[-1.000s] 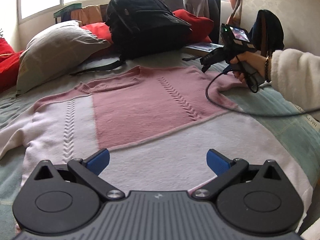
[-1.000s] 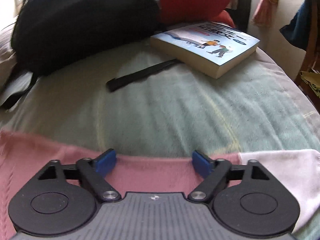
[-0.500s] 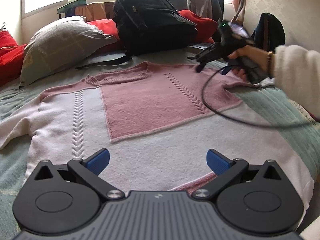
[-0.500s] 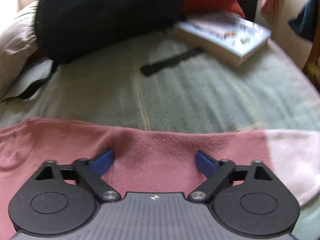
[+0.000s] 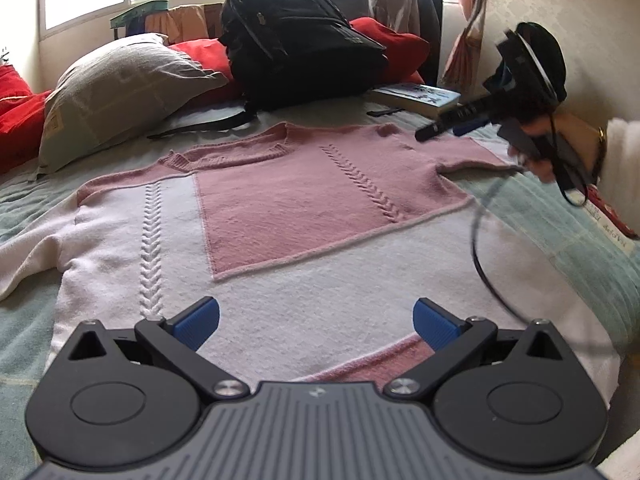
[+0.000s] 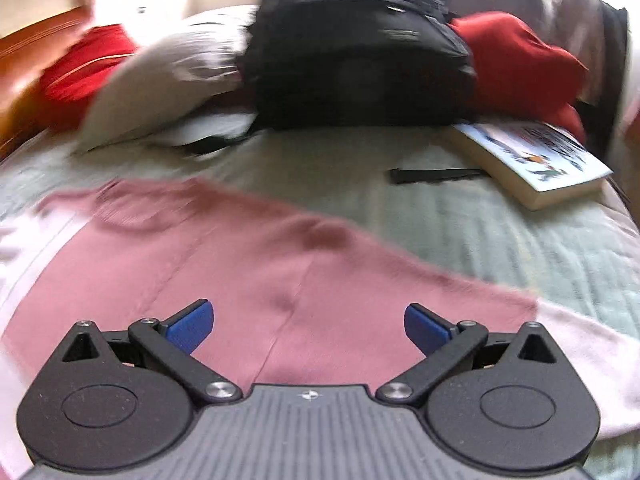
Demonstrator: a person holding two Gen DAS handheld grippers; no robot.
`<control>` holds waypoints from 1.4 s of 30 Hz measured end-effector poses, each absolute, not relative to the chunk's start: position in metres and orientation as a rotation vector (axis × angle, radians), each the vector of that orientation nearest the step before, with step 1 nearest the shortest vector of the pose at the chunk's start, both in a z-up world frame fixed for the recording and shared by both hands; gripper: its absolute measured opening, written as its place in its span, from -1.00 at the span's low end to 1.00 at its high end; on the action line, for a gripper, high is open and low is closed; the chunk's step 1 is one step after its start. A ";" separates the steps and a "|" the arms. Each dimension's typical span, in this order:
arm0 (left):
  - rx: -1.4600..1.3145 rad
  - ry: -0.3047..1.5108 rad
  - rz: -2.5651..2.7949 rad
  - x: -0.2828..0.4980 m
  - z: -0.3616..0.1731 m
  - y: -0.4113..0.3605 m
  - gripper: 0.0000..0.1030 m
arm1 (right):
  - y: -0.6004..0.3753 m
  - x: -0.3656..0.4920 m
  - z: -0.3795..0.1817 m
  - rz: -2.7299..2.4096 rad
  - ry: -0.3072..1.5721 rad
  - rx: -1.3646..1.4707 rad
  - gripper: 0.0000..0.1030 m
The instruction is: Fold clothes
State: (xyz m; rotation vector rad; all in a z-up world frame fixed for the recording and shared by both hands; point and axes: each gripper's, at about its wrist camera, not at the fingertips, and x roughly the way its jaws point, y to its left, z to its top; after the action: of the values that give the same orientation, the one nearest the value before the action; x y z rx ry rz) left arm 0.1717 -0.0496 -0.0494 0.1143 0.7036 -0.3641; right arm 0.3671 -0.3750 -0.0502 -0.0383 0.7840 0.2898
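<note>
Clearly the sweater point(image 5: 280, 216) is a soft, limp knit, and I judge it light but with enough body to sag and stretch if only one point is lifted. It lies flat and spread out on the bed point(image 5: 580, 248), its neckline toward the black backpack point(image 5: 296, 40), which stands beyond it at the head of the bed. The knit is in two colours: a dusty pink yoke and central panel, the rest pale white-pink, with raised braided cable lines running down the front. The surface looks fuzzy and not slippery, so the blue pads should hold it well, but a thin pinch may take only the upper layer. A good place to take hold, in my opinion, is the shoulder seam or the sleeve edge, and the hem on the side far from the backpack, where the ribbed border is thicker. The left gripper point(image 5: 316, 320) hovers over the hem, its fingers point(image 5: 196, 320) wide apart with nothing between them. The right gripper point(image 6: 308, 326) is above the pink shoulder area, nearer to the backpack, fingers point(image 6: 190, 324) also spread fully and holding nothing; this view is blurred. Beside the backpack lie a grey pillow point(image 5: 120, 84), red cushions point(image 5: 396, 40) and a paperback book point(image 6: 536, 160), all well apart from the sweater. The bed cover is a pale green ribbed cloth.
</note>
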 end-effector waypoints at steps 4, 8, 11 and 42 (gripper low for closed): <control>0.139 0.710 -0.378 0.165 -0.048 -0.058 0.99 | -0.394 0.354 -0.084 0.257 0.811 -0.002 1.00; 0.150 0.725 -0.379 0.165 -0.049 -0.061 0.99 | -0.420 0.336 -0.073 0.258 0.799 0.065 1.00; 0.158 0.735 -0.363 0.169 -0.051 -0.067 0.99 | -0.446 0.332 -0.054 0.248 0.781 0.136 1.00; 0.157 0.810 -0.313 0.187 -0.067 -0.108 0.99 | -0.649 0.355 -0.089 -0.025 0.667 0.602 0.85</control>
State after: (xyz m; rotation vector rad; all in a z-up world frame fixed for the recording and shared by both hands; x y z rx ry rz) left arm 0.1872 -0.1076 -0.0669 0.1574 0.8105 -0.3134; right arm 0.3554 -0.6486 -0.0888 0.6020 0.6665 -0.0245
